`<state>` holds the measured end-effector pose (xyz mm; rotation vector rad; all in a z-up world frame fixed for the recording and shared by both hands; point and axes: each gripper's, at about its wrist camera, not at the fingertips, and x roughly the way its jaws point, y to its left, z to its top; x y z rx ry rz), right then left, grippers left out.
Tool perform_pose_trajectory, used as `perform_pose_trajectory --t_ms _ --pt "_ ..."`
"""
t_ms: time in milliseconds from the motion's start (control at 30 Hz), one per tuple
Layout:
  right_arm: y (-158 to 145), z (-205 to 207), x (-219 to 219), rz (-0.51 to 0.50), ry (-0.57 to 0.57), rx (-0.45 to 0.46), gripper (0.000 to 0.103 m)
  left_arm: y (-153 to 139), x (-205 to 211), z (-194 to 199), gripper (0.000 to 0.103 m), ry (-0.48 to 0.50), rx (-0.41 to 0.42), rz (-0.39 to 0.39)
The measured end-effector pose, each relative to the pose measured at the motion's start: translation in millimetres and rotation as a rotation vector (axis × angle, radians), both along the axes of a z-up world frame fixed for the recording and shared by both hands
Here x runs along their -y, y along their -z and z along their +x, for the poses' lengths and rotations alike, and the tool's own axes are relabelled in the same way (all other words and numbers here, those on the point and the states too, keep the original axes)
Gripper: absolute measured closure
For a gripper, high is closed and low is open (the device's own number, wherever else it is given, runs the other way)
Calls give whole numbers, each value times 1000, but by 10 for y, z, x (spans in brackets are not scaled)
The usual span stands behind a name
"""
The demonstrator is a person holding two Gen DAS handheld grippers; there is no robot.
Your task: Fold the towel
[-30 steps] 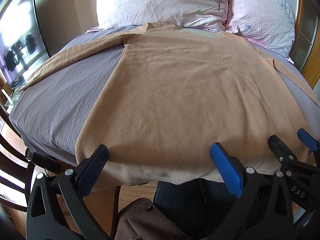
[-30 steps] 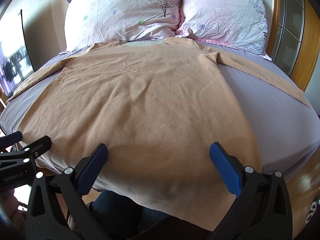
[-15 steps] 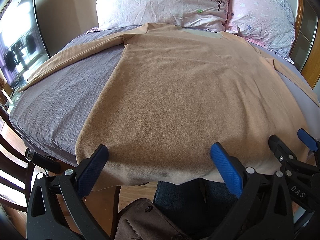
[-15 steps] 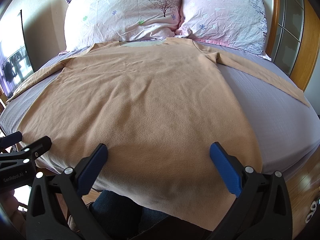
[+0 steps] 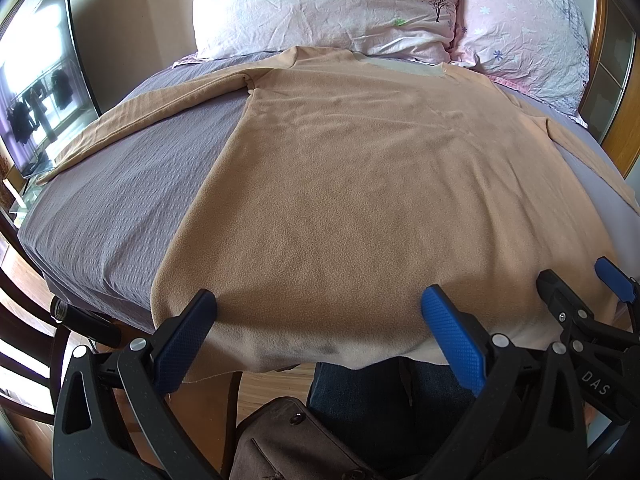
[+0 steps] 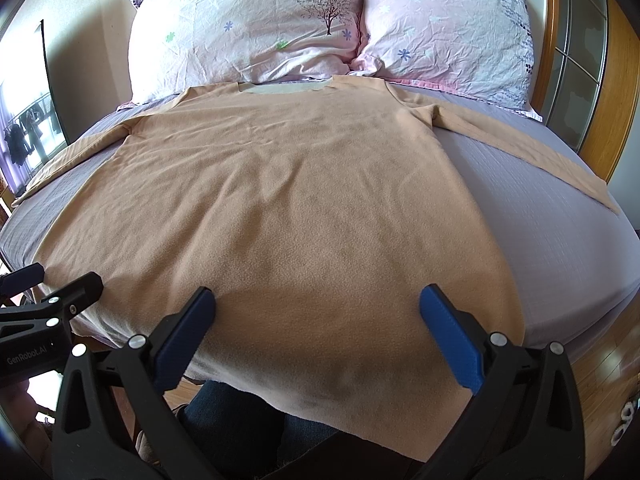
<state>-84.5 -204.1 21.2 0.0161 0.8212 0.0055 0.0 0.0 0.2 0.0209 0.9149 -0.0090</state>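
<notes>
Nothing has moved since a moment ago: the tan long-sleeved top (image 6: 288,208) lies flat on the bed (image 6: 560,240), neckline toward the pillows (image 6: 256,20), hem draped over the bed's near edge. Left gripper (image 5: 320,320) and right gripper (image 6: 316,320) hover above that hem, jaws spread wide, holding nothing.

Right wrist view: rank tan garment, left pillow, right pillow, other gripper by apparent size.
1. Tan garment, largest by far.
2-3. Left pillow and right pillow: look alike, no ranking; the right one is cut off by the frame.
4. Left gripper, smallest, only partly in frame at the edge.
</notes>
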Motion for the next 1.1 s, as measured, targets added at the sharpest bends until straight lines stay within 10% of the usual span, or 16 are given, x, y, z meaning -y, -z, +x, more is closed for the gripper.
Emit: perform_pose_trajectory --t_ms 567,800,900,1100 --pt "5 -4 154 25 -150 111 2 7 -3 -73 1 4 65 -1" --pt "-518 215 2147 320 347 209 5 -11 -44 -51 1 59 113 -20" --pt "-483 416 3192 456 636 152 32 -64 -137 -38 1 83 162 -103" --pt "-50 705 4286 732 886 66 51 -296 -414 57 1 82 329 -244"
